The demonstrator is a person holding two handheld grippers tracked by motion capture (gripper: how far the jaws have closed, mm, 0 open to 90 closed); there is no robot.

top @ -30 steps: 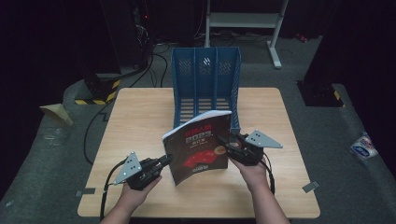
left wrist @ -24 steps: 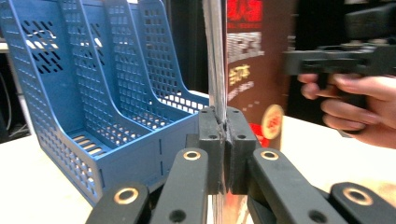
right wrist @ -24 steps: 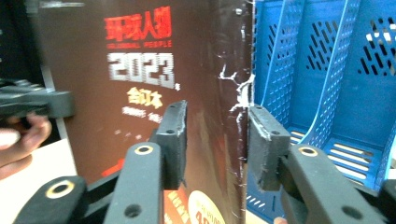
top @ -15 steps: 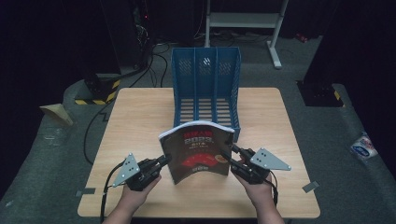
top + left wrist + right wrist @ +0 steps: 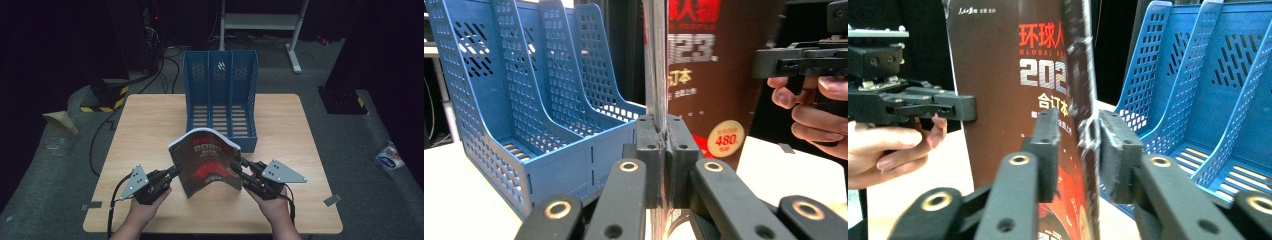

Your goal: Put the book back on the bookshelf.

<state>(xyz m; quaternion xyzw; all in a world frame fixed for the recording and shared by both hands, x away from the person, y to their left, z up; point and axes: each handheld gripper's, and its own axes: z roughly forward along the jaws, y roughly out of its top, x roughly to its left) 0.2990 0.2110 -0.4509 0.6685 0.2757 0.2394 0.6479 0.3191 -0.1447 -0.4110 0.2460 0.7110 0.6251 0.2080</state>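
A dark red magazine (image 5: 205, 160) stands upright on the wooden table (image 5: 150, 120), its top bowed over, just in front of a blue three-slot file rack (image 5: 220, 85). My left gripper (image 5: 176, 171) is shut on the magazine's left edge; in the left gripper view its pads (image 5: 650, 145) pinch the thin edge (image 5: 656, 75). My right gripper (image 5: 237, 167) is at the magazine's right edge. Its jaws have just been closing, and in the right gripper view (image 5: 1080, 135) that edge (image 5: 1080, 60) stands between the pads with a gap on one side.
The rack's slots (image 5: 524, 100) open toward the magazine. A metal stand (image 5: 260, 20) and cables lie on the floor behind the table. A white packet (image 5: 389, 156) lies on the floor at the right. The table's left part is bare wood.
The right gripper has drawn back toward the near edge and its jaws have narrowed around the magazine's right edge. The magazine has turned to face the camera more squarely. The left gripper stayed put.
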